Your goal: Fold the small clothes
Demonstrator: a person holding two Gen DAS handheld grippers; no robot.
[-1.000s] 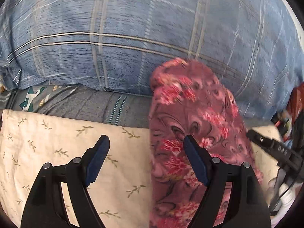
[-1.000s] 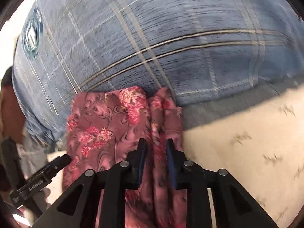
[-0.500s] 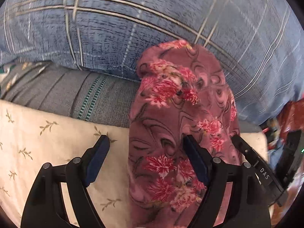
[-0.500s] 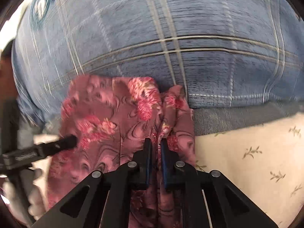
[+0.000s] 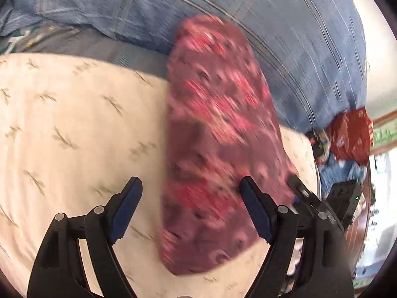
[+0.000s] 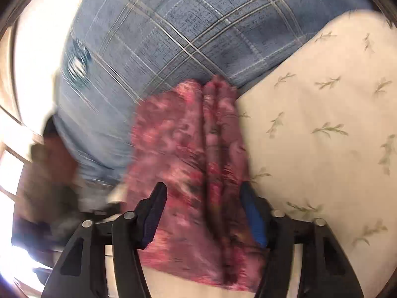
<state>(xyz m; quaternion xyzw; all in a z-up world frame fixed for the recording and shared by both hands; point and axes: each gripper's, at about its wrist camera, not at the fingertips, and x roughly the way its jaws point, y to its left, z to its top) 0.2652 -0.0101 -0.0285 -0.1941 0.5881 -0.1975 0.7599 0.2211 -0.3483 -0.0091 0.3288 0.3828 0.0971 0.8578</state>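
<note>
A small maroon garment with pink flowers (image 5: 218,124) lies folded into a long strip on the cream sprigged sheet (image 5: 74,124), its far end against the blue plaid pillow (image 5: 273,24). My left gripper (image 5: 189,181) hovers open over its near part, the left finger above the sheet and the right finger above the cloth. In the right wrist view the garment (image 6: 178,136) runs between the fingers of my right gripper (image 6: 203,186). Its jaws are opening and the pads stand off the cloth on both sides. Both views are blurred by motion.
The blue plaid pillow (image 6: 198,37) closes off the far side. Cream sheet (image 6: 322,124) spreads to the right of the garment there. A red bag (image 5: 352,134) and clutter sit beyond the bed's right edge. My right gripper's black body (image 5: 310,196) shows beside the left one.
The right gripper, pinched on a fold of the garment half a second ago, has spread its jaws and let go. Both cameras have swung and tipped downward; the left gripper stays wide.
</note>
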